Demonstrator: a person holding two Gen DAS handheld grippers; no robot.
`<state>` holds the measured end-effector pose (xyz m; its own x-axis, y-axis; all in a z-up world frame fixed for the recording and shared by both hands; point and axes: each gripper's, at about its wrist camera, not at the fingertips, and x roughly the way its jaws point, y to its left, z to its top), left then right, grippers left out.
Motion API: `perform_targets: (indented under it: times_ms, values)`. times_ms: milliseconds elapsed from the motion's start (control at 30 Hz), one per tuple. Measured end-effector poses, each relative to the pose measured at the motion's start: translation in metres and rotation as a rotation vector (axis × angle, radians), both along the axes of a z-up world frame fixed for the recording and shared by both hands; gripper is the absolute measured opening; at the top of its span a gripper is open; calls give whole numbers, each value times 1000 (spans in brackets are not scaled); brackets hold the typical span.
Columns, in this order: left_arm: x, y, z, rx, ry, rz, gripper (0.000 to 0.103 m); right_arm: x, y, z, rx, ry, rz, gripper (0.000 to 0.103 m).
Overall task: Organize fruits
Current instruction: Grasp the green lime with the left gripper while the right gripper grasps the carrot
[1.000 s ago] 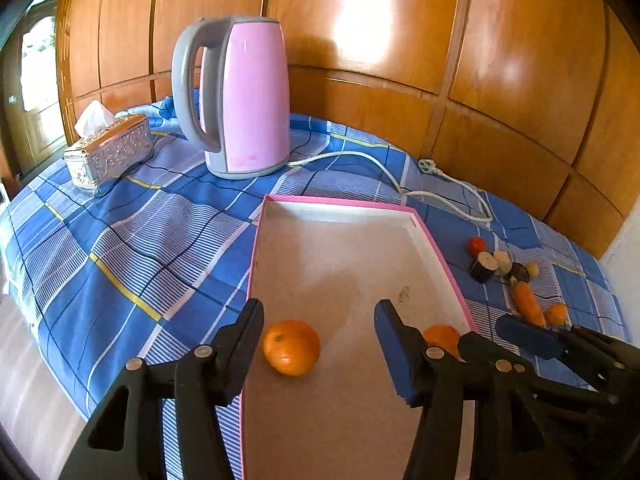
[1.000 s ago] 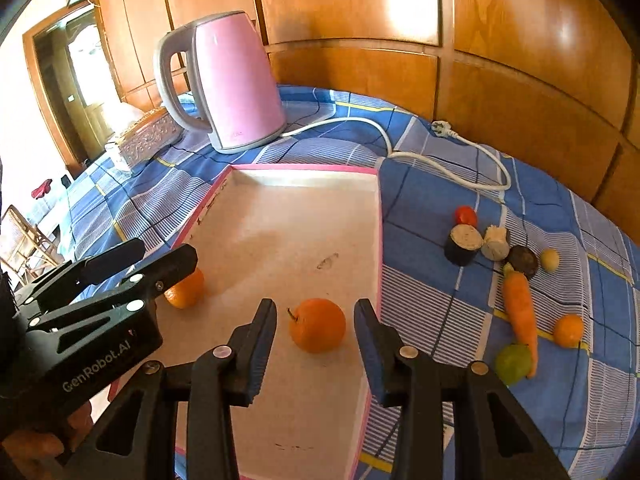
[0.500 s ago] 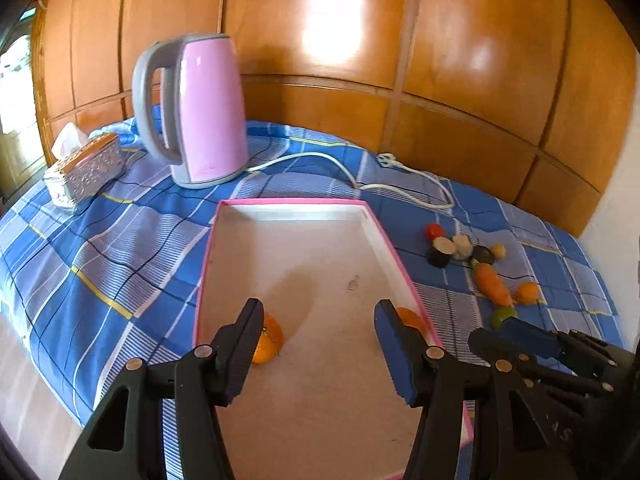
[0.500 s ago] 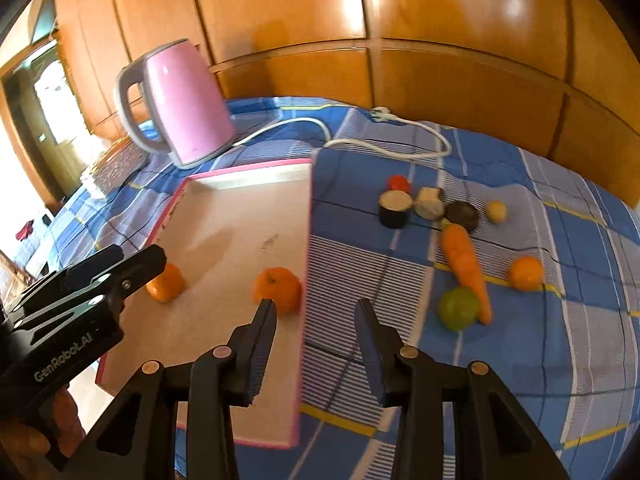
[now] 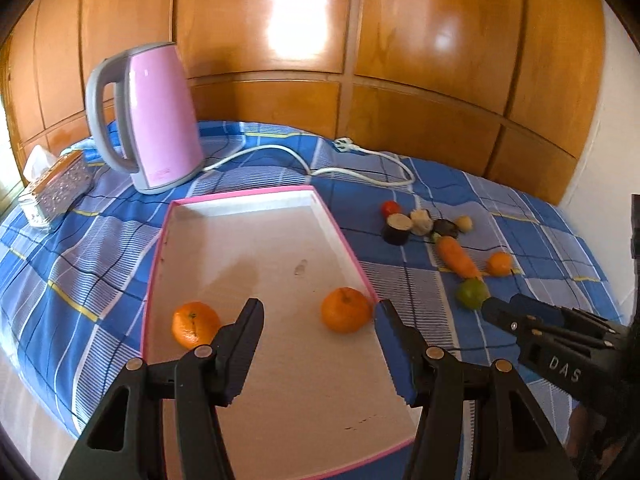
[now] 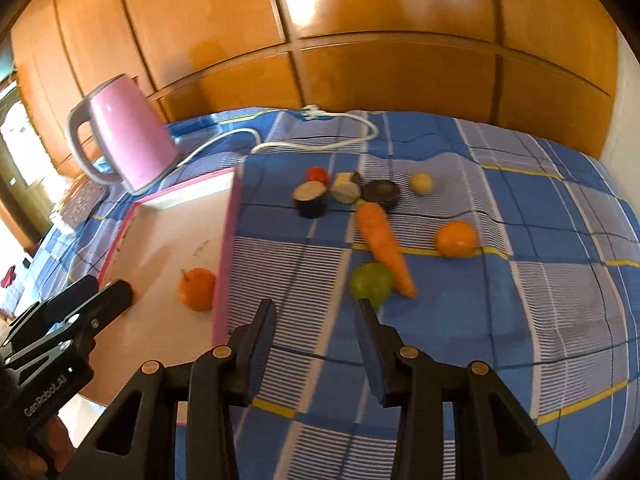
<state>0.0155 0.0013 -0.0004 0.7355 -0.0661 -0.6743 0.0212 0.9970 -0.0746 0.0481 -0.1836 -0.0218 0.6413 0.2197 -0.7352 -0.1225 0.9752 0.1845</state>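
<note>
A pink-rimmed tray [image 5: 256, 248] [image 6: 225, 248] lies on the blue checked cloth and holds two oranges [image 5: 195, 324] [image 5: 346, 310]; only one orange [image 6: 197, 289] shows in the right wrist view. My left gripper [image 5: 318, 312] hovers open above the tray's near half, nothing between its fingers. To the tray's right lie a green fruit [image 6: 371, 284] [image 5: 473, 294], a carrot [image 6: 382, 246], a third orange [image 6: 455, 239] [image 5: 500, 264] and several small pieces. My right gripper [image 6: 316, 312] stands open over the cloth just short of the green fruit, holding nothing.
A pink kettle [image 5: 154, 118] [image 6: 120, 148] stands behind the tray, its white cord [image 5: 360, 162] trailing to the right. A silver tissue box [image 5: 54, 188] sits at the far left. Wooden panelling [image 5: 360, 40] closes the back. The bed's near edge drops off at the left.
Both grippers have swung to the right. The right one left the tray's orange and now sits over the cloth near the green fruit. The oranges stay in the tray.
</note>
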Motion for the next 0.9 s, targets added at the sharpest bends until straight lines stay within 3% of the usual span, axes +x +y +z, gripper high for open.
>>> perform_targets:
  times_ms: [400, 900]
  values:
    - [7, -35, -9, 16, 24, -107, 58, -1, -60, -20, 15, 48, -167, 41]
    - [27, -84, -21, -19, 68, -249, 52, 1, -77, -31, 28, 74, -206, 41]
